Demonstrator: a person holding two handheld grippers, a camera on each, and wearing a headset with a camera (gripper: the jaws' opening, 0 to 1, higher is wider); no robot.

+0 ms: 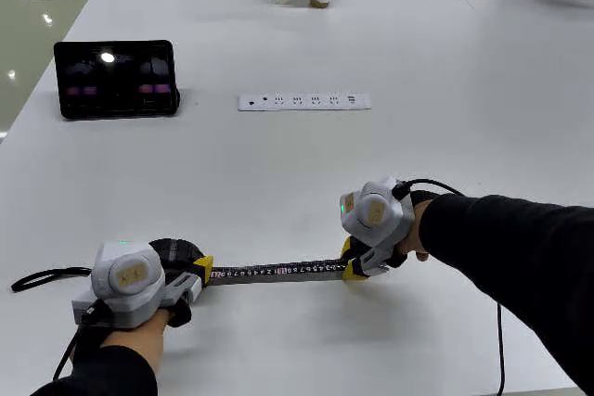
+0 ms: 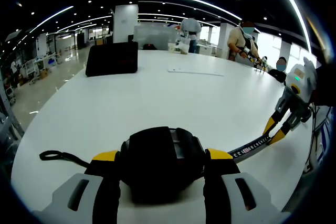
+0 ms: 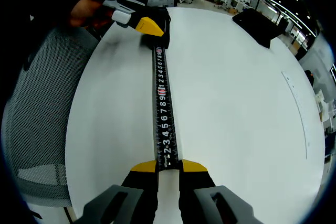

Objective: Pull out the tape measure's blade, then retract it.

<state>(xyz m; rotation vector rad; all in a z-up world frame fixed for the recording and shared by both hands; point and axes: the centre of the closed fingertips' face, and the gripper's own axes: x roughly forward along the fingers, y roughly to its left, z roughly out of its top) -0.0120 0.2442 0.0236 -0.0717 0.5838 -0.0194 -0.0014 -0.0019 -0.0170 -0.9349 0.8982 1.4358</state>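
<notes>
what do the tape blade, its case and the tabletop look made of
The blade is probably thin coated metal: dark, with pale printed numerals, stretched straight. The case looks like black plastic or rubber, matte with a slight sheen. The tabletop seems to be smooth white laminate or similar; I can't tell further.

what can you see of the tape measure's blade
The blade is a narrow dark strip with pale numerals, red at the ten mark. It is pulled out, running straight and low over the white table. Its tip is pinched in the right claw; its other end enters the black case, gripped by the left claw.
</notes>
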